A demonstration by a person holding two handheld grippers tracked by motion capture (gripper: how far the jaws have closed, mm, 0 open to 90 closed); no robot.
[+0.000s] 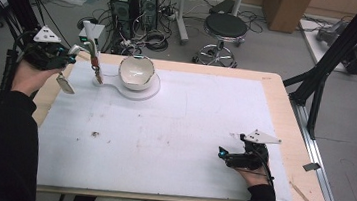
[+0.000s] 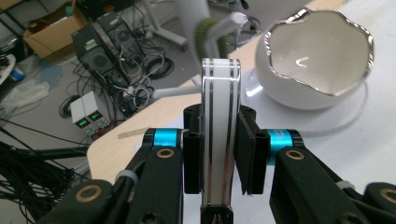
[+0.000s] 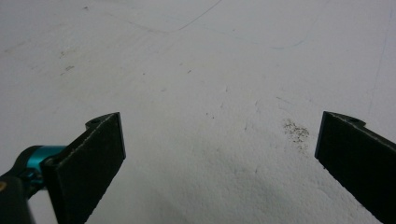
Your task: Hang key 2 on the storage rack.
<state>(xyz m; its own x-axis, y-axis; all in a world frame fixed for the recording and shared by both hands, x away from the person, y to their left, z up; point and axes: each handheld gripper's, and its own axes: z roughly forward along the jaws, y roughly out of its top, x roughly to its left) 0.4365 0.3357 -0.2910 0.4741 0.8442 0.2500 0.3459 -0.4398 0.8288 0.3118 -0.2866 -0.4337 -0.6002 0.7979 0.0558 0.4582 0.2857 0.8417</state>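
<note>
A round black swivel stool point(image 1: 226, 26) on a chrome base stands at the upper middle of the frame. Two black computer towers point(image 1: 136, 1) sit left of it among tangled cables. A brown cardboard box point(image 1: 286, 9) occupies the upper right.

White silver-edged handle point(image 2: 219, 135) — clamped upright between jaws.

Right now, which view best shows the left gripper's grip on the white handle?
The left gripper view: the left gripper has both pads pressed on the white handle. The high view shows that handle small, near the bowl. The right gripper view faces bare table.
</note>
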